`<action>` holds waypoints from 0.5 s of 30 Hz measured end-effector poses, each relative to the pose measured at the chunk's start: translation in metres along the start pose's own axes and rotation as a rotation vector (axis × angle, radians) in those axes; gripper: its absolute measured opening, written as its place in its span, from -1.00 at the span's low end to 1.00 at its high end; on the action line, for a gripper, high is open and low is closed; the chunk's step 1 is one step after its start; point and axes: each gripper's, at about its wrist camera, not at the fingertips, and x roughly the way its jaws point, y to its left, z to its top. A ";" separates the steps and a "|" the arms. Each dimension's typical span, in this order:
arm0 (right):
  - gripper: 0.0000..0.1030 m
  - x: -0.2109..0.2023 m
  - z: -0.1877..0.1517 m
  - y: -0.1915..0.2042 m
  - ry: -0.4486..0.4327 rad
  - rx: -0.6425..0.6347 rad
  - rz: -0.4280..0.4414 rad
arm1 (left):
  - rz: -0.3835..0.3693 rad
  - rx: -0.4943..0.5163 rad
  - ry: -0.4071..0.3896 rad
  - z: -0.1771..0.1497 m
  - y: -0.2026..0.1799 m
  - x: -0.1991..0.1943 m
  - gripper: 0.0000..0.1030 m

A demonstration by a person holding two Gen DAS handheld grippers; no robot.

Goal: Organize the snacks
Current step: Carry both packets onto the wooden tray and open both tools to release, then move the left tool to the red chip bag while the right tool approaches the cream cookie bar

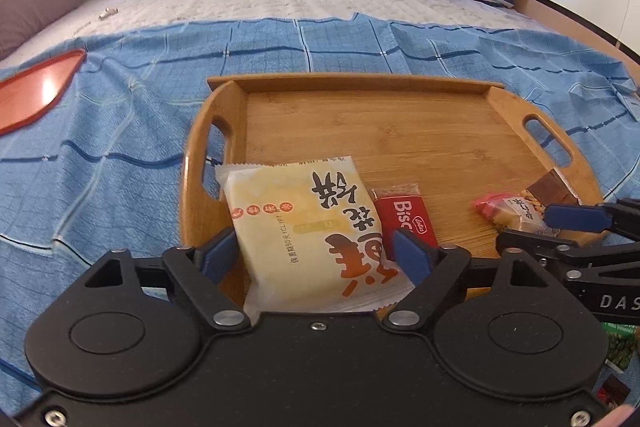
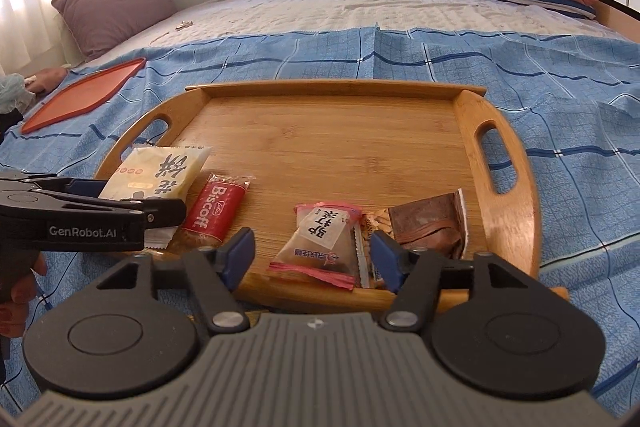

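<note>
Four snacks sit along the near edge of the wooden bamboo tray with cut-out handles [image 2: 340, 147], which rests on the blue checked cloth [image 1: 120, 87] spread over the bed. From left to right: a big pale yellow pastry packet with Chinese lettering [image 1: 308, 227], a small red Biscoff biscuit wrapper [image 2: 216, 207], a clear candy packet with pink crimped ends [image 2: 320, 243] and a brown crumpled wrapper [image 2: 432, 227].

The left tool [image 1: 316, 255] has its blue pads either side of the yellow packet. They look spread about as wide as the packet, and I honestly can't tell if they're pinching it or just framing it. The right tool [image 2: 312, 255] is wide open around the pink-ended candy, pads clear of it on both sides, holding nothing.

My guess is this is the placing or straightening step. To do it well, I'd let each packet lie flat on the tray floor before letting go or nudging it, since that yellow one hangs over the near rim and could slide off. Soft wrappers crumple, so go gentle on the squeeze. Watch too that the two tools don't bump, they're close. Plenty of bare tray further back for neater rows.
</note>
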 end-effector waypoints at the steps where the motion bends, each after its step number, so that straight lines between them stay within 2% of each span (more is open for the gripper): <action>1: 0.57 -0.003 0.000 0.000 -0.005 0.001 -0.002 | 0.006 0.009 -0.008 0.000 -0.001 -0.004 0.69; 4: 0.69 -0.016 0.000 -0.001 -0.028 -0.001 0.003 | 0.001 0.019 -0.040 -0.002 -0.001 -0.021 0.82; 8: 0.83 -0.036 -0.003 -0.003 -0.054 -0.014 0.002 | -0.004 0.012 -0.059 -0.007 -0.001 -0.044 0.85; 10: 1.00 -0.046 -0.006 -0.004 -0.063 -0.020 -0.001 | -0.015 0.008 -0.073 -0.013 -0.003 -0.057 0.87; 15: 1.00 -0.073 -0.018 -0.006 -0.097 -0.046 0.017 | -0.038 0.021 -0.113 -0.032 -0.012 -0.091 0.89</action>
